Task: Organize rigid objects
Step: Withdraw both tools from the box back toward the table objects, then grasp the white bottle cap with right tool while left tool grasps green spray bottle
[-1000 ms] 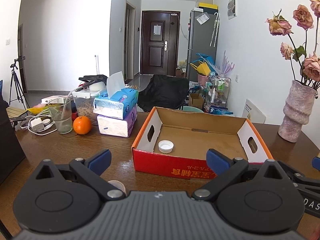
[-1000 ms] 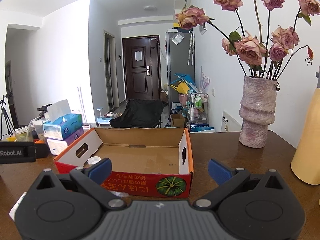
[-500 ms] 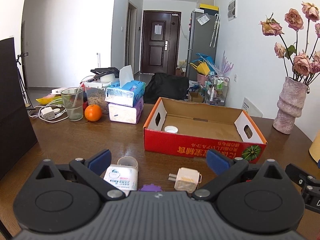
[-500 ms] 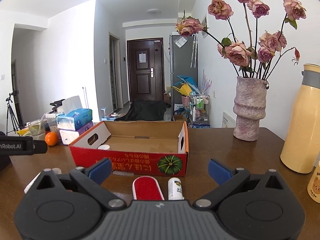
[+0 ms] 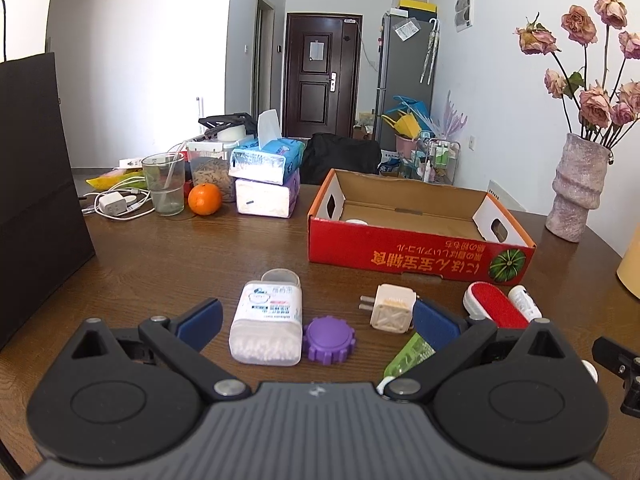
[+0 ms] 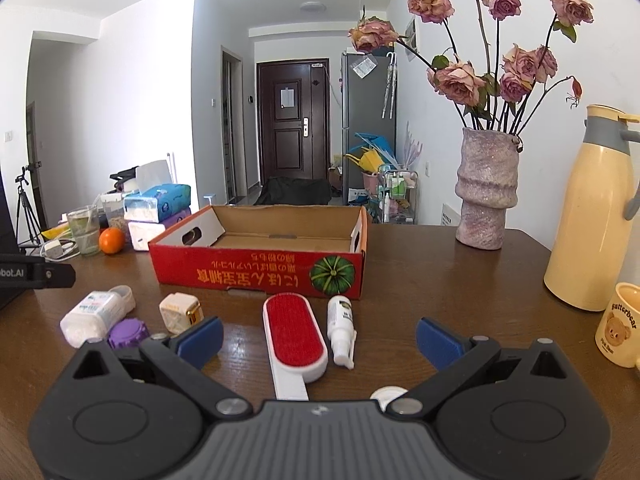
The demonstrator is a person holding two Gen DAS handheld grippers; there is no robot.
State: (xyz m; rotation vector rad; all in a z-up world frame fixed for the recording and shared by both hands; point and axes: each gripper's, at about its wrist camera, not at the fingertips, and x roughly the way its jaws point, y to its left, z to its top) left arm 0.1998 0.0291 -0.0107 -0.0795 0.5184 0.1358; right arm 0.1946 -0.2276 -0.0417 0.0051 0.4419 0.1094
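Observation:
A red cardboard box stands open on the wooden table with a white cap inside. In front of it lie a white cotton-swab container, a purple lid, a cream plug adapter, a red lint brush, a small white spray bottle and a green item. My left gripper is open above the container and lid. My right gripper is open above the brush.
Tissue packs, an orange, a glass and a charger stand at the back left. A black box is at the left. A vase of roses, a cream thermos and a bear mug stand at the right.
Both grippers have pulled back from the box toward the table's near side. The loose items in front of the box have come into view.

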